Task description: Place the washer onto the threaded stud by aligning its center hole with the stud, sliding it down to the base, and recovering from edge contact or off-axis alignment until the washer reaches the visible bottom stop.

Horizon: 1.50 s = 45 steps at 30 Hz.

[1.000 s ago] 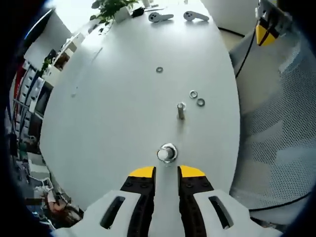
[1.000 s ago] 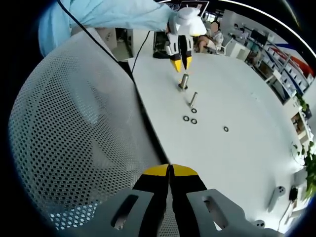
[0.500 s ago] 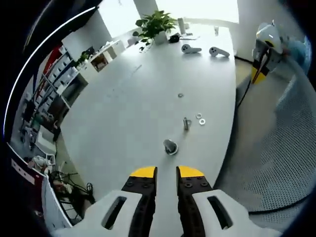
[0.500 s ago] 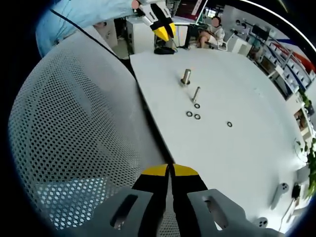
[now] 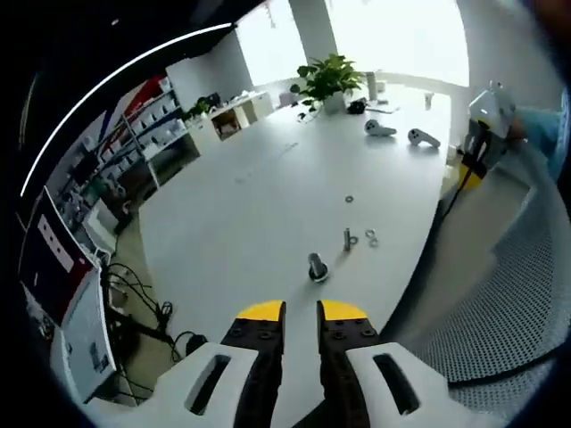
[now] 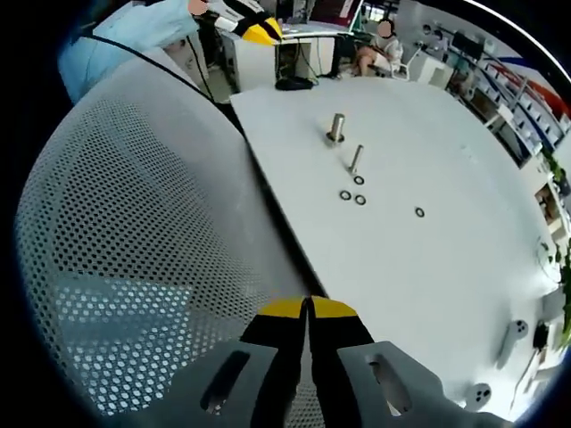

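Note:
Two studs stand upright on the white table (image 5: pixel 268 205): a thick one (image 5: pixel 316 266) on a round base and a thin threaded one (image 5: pixel 347 238). In the right gripper view, the thick stud (image 6: pixel 335 127) stands behind the thin stud (image 6: pixel 356 160), which has a washer (image 6: pixel 359 179) at its foot. Two loose washers (image 6: pixel 344 194) (image 6: pixel 360 200) lie just in front, and a third (image 6: pixel 419 212) lies further right. My left gripper (image 5: pixel 302 311) hangs high above the table's near end, slightly open and empty. My right gripper (image 6: pixel 308 307) is shut and empty over a mesh chair back (image 6: pixel 134 250).
The right gripper (image 5: pixel 467 176) hangs off the table's right edge, above the chair. The left gripper (image 6: pixel 257 32) sits at the top of the right gripper view, held by a light blue sleeve (image 6: pixel 125 40). Two white controllers (image 5: pixel 379 129) and a plant (image 5: pixel 326 78) stand at the far end.
The left gripper has pulled up and back from the thick stud, so the studs look smaller in its view. The right gripper has barely moved and stays shut.

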### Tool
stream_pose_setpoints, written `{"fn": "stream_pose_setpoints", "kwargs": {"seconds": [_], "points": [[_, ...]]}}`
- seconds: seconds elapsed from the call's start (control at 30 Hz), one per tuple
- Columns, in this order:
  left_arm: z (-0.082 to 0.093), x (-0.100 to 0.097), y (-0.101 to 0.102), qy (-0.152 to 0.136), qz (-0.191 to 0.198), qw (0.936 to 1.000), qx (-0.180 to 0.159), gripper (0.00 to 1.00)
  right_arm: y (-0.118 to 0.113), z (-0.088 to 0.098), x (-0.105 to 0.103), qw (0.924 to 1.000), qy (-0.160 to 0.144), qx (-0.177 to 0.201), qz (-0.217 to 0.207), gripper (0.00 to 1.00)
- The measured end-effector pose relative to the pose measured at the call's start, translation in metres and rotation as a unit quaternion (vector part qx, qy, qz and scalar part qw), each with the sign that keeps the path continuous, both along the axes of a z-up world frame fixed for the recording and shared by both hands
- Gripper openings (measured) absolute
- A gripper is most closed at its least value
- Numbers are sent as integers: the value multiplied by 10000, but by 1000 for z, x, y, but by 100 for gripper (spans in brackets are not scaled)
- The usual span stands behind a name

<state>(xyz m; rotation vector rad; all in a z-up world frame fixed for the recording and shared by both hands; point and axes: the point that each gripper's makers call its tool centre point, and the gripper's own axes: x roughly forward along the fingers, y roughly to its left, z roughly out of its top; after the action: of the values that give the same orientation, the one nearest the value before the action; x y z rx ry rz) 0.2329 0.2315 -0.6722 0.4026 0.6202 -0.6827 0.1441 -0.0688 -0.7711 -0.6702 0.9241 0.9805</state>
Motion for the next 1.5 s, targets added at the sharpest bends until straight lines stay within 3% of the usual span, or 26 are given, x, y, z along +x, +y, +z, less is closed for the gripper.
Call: {"fn": "stream_pose_setpoints", "kwargs": {"seconds": [0.1,0.13,0.37,0.53,0.63,1.1,1.2,1.27,1.33,1.5], "points": [[15,0,-10,-59,105,9973,-722,11,-1,2,4,9997,-16,114,-201,4],[19,0,-11,-119,110,9967,-791,11,-3,1,3,9996,29,70,-266,3],[19,-5,-19,-173,9,9952,-960,10,-11,1,9,9989,-96,-84,-448,5],[10,-10,-29,-18,-126,9939,-1097,10,-10,4,12,9987,-222,-62,-452,3],[14,-14,-41,14,-263,9917,-1255,9,-9,7,14,9986,-324,-35,-426,3],[32,-11,-67,-46,-471,9917,-1192,9,-5,12,16,9980,-376,177,-469,4],[33,-10,-73,-50,-361,9926,-1157,9,7,20,14,9973,-418,561,-202,3],[32,-10,-79,9,-298,9933,-1118,1,4,16,12,9981,-247,485,-302,3],[32,-10,-86,-37,-239,9943,-1042,0,7,16,8,9983,-191,555,-62,3],[33,-12,-103,40,-19,9951,-986,4,19,22,-5,9903,295,1356,84,4]]}}
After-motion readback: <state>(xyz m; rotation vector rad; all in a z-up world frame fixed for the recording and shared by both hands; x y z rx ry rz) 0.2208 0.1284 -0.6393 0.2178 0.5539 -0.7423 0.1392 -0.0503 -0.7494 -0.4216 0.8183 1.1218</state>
